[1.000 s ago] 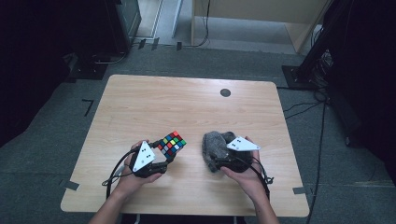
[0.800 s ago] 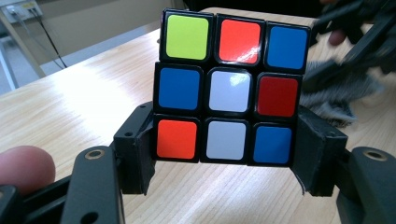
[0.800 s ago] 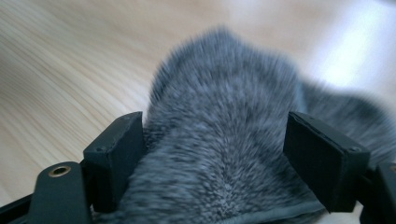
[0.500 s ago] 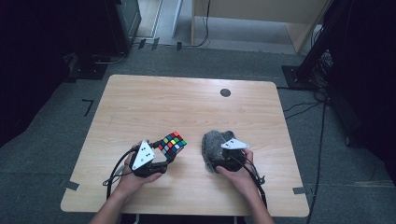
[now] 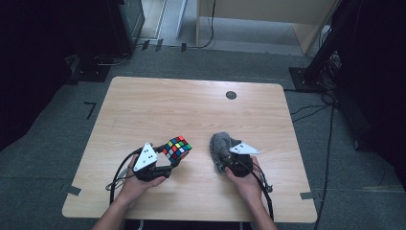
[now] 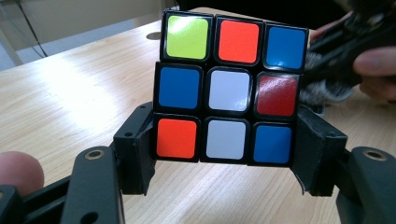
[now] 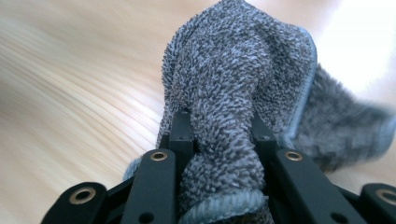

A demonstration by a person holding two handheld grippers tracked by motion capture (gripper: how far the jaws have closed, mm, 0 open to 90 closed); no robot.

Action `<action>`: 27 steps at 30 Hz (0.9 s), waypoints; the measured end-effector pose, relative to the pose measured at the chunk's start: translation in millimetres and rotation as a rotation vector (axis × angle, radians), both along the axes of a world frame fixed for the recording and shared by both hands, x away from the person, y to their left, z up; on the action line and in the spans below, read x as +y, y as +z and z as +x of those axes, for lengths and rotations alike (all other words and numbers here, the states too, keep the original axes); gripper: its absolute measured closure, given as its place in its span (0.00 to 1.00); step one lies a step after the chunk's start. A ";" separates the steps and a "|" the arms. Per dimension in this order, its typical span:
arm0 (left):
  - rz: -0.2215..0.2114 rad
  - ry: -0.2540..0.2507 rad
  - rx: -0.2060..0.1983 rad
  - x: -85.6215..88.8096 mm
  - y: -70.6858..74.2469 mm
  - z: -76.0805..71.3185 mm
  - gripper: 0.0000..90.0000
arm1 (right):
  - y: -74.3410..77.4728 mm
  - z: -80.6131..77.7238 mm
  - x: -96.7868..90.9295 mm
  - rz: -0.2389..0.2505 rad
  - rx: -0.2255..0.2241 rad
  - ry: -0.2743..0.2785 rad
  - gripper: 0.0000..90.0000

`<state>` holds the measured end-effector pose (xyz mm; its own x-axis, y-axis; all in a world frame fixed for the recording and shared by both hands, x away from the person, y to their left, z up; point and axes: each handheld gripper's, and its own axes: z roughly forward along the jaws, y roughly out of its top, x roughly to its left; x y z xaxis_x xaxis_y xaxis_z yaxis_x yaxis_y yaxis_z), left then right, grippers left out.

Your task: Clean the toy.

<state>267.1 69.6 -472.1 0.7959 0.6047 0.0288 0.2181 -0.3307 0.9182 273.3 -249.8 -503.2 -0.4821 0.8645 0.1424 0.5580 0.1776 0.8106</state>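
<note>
A scrambled Rubik's cube (image 5: pixel 175 147) is held a little above the wooden table (image 5: pixel 191 110) at the near left, my left gripper (image 5: pixel 167 155) shut on it. In the left gripper view the jaws clamp the bottom row of the cube (image 6: pixel 229 88) from both sides. A crumpled grey terry cloth (image 5: pixel 219 143) lies right of the cube. My right gripper (image 5: pixel 224 157) has just been closing its jaws, and a fold of the cloth (image 7: pixel 233 70) is now pinched between them.
A small dark round hole (image 5: pixel 231 95) sits near the table's far edge. Cables (image 5: pixel 117 175) trail from both grippers toward the near edge. Dark equipment and stands surround the table on the grey floor.
The right gripper has edged slightly to the left into the cloth, which now looks more bunched. The left gripper and the cube have kept still.
</note>
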 end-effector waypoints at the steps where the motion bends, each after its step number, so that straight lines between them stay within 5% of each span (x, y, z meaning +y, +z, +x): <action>1: 0.004 -0.006 0.001 -0.9 -0.3 -0.2 0.38 | 6.6 -3.4 1.1 0.050 -0.036 0.025 0.79; 5: 0.057 -0.035 -0.011 -7.6 -2.3 -3.6 0.38 | 39.0 -18.7 12.7 0.154 -0.163 0.135 0.79; 8: 0.077 -0.070 -0.024 -14.3 -3.0 -8.3 0.38 | 55.8 -31.4 26.5 0.194 -0.214 0.229 0.78; 10: 0.084 -0.104 -0.038 -18.5 -2.8 -12.1 0.38 | 61.1 -36.1 34.7 0.196 -0.221 0.249 0.77; 14: 0.085 -0.157 -0.075 -21.0 -3.1 -18.5 0.38 | 61.3 -35.2 38.9 0.323 -0.150 0.303 0.77; 21: 0.091 -0.161 -0.091 -19.5 -2.1 -18.9 0.38 | 51.0 -28.1 31.3 0.224 -0.119 0.202 0.77; 24: 0.118 -0.149 -0.084 -21.9 -3.4 -18.2 0.38 | 58.5 -33.8 36.3 0.251 -0.156 0.256 0.76; 27: 0.144 -0.134 -0.085 -24.4 -3.7 -19.1 0.38 | 65.9 -42.3 49.6 0.172 -0.216 0.294 0.76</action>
